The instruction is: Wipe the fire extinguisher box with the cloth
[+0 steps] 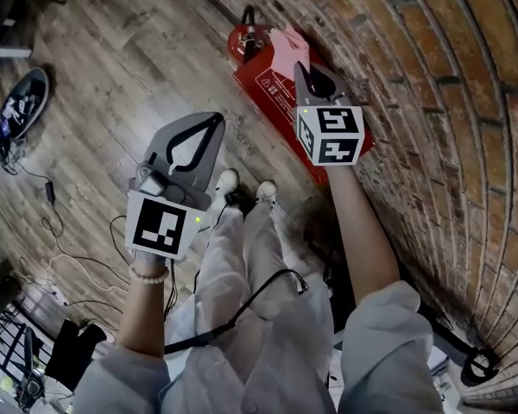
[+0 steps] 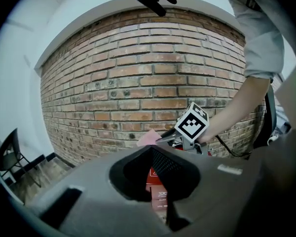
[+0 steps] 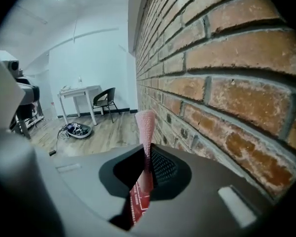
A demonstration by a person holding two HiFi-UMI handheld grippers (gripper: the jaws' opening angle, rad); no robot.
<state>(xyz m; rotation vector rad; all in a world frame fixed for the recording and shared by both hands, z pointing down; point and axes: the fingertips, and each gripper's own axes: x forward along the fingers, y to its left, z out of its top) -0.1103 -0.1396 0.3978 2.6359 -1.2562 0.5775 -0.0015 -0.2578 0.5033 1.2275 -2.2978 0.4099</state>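
1. Left gripper (image 1: 216, 122): jaws clenched together with nothing between them, held over the wooden floor (image 1: 112, 67), well apart from the box. It is idle, so I'd leave it out of the way.
2. Right gripper (image 3: 147, 151): jaws clamped on the pink cloth (image 3: 145, 125). Most of the cloth sticks out past the tips as an upright fold.
3. Fire extinguisher box (image 1: 272, 89): red, lying on the floor against the foot of the brick wall (image 1: 432, 102). The right gripper and cloth are over its top, but I can't tell whether the cloth touches it.
4. Step in hand, as I judge it: the wiping pass.
   - Lower until the free cloth lies flat on the lid, not on its edge.
   - Drag lengthwise in overlapping strokes.
   - Hold the jaw tips off the paint and clear of the bricks.
   - Don't loosen the grip mid-stroke.
5. Writing:
   - The box lid has white print and a framed label, too small to read.
   - Both grippers' cubes show black-and-white square markers only.
6. Far, in the right gripper view: white table (image 3: 79, 92) and black chair (image 3: 104, 100). No legible text there.
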